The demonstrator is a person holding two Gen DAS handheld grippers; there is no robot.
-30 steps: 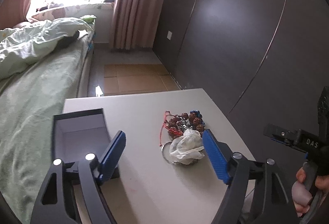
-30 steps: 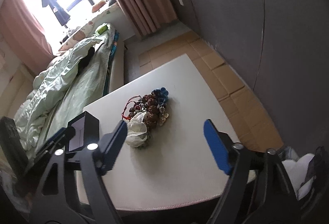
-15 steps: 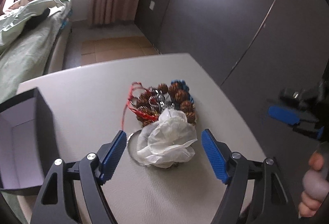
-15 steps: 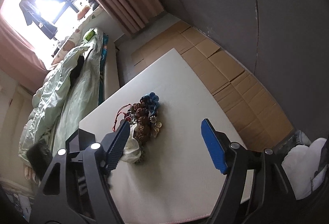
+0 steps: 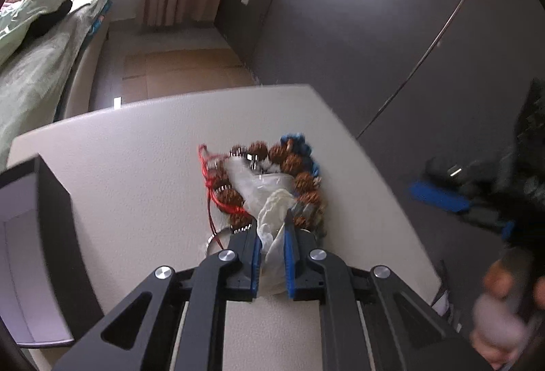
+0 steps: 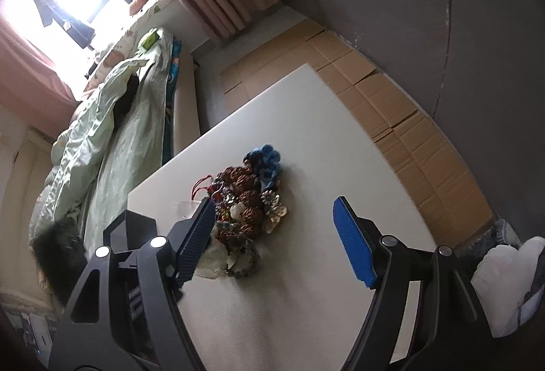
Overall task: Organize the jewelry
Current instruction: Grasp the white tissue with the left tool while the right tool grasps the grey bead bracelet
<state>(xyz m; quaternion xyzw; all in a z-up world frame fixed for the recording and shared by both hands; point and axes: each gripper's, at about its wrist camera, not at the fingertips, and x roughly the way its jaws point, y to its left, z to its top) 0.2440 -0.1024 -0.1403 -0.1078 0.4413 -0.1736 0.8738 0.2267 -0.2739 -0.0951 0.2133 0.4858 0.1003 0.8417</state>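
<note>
A heap of jewelry lies on the white table: brown seed beads, a red cord, blue beads and a metal ring. My left gripper is shut on a crumpled clear plastic bag that lies on the heap. In the right wrist view the heap sits mid-table. My right gripper is open and empty, held above the table to the right of the heap. It also shows blurred in the left wrist view.
An open dark box with a pale lining stands at the table's left edge, also in the right wrist view. A bed with green bedding lies left. Dark wardrobe doors stand right. Cardboard covers the floor.
My left gripper moved forward to the heap and closed from wide open onto the plastic bag. My right gripper drifted slightly closer and stayed open.
</note>
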